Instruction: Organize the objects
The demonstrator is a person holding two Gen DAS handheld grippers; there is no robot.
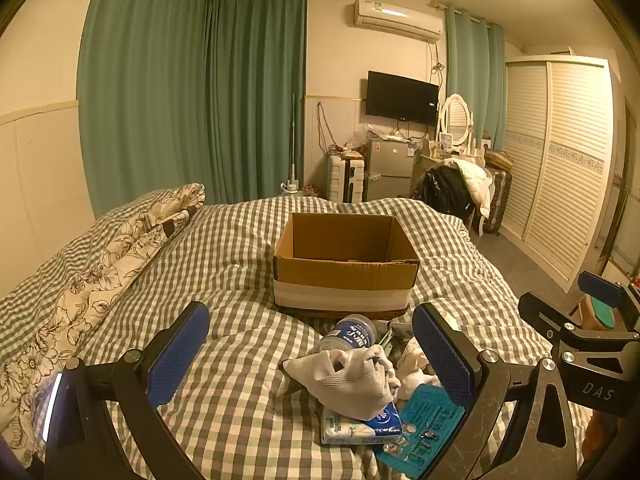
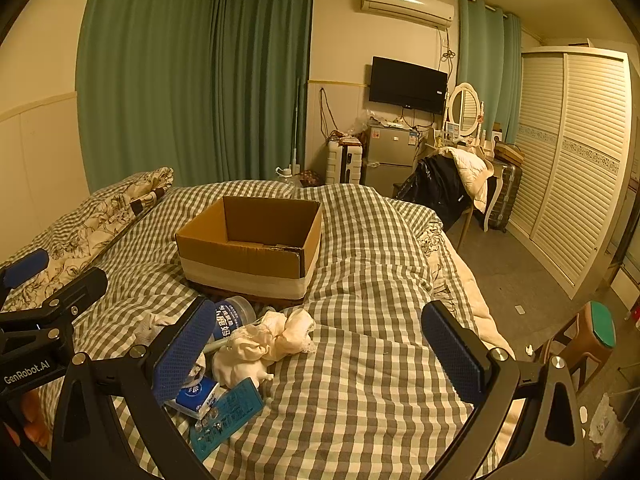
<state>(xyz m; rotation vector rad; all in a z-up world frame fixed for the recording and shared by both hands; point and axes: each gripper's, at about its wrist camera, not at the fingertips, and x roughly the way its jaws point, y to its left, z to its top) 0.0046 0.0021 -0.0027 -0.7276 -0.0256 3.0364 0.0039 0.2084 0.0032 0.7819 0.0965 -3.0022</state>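
An open cardboard box (image 1: 346, 272) (image 2: 248, 256) stands on the checked bed. In front of it lies a heap: a white glove (image 1: 346, 376), a plastic water bottle (image 1: 352, 334) (image 2: 234, 316), a tissue pack (image 1: 360, 426) (image 2: 196, 396), a teal blister pack (image 1: 424, 428) (image 2: 228, 412) and crumpled cream cloth (image 2: 264, 344). My left gripper (image 1: 312, 354) is open above the heap, the glove between its fingers without touching. My right gripper (image 2: 320, 354) is open and empty over bare cover, right of the heap; its left finger (image 2: 184, 348) stands before the bottle.
A floral quilt (image 1: 100, 276) lies along the bed's left side. The bed's right edge (image 2: 476, 312) drops to the floor, where a stool (image 2: 588, 336) stands. A chair with clothes (image 2: 452, 188), a fridge and a wardrobe (image 2: 576, 152) are beyond the bed.
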